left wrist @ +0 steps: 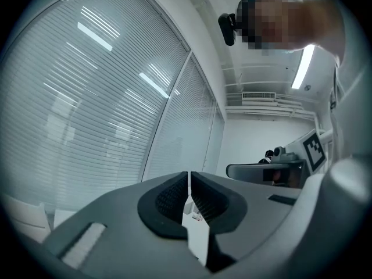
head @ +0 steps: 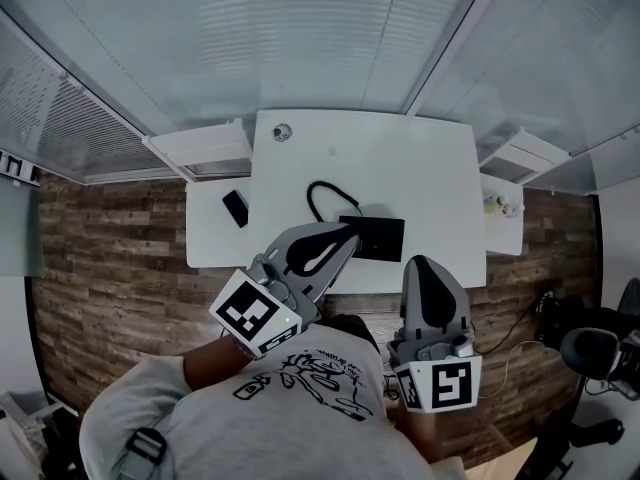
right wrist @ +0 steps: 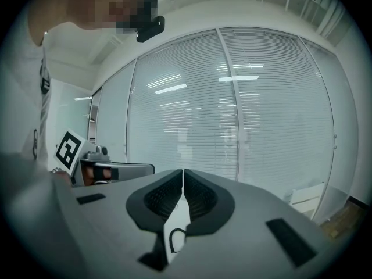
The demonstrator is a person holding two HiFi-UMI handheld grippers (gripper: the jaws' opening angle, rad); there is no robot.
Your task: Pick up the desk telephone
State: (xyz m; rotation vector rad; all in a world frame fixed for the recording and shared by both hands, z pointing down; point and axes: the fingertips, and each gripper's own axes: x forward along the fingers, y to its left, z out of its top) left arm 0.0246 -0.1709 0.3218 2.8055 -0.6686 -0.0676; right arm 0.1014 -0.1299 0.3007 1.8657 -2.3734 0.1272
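Observation:
The black desk telephone [head: 372, 236] lies near the front edge of the white desk [head: 400, 168], its cord [head: 322, 194] looping away behind it. My left gripper [head: 347, 235] is shut and empty, with its tips just left of the telephone. My right gripper [head: 423, 263] is also shut and empty, over the desk's front edge to the right of the telephone. In the left gripper view the gripper [left wrist: 189, 180] points level at the blinds. In the right gripper view the gripper [right wrist: 183, 178] shows a sliver of desk and the cord [right wrist: 174, 240] below its tips.
A small black flat object [head: 235, 208] lies on the desk's left part and a round item [head: 282, 131] sits at its far edge. White shelves [head: 200, 148] [head: 522, 154] flank the desk. Glass walls with blinds stand behind it. An office chair [head: 590, 350] is at the right.

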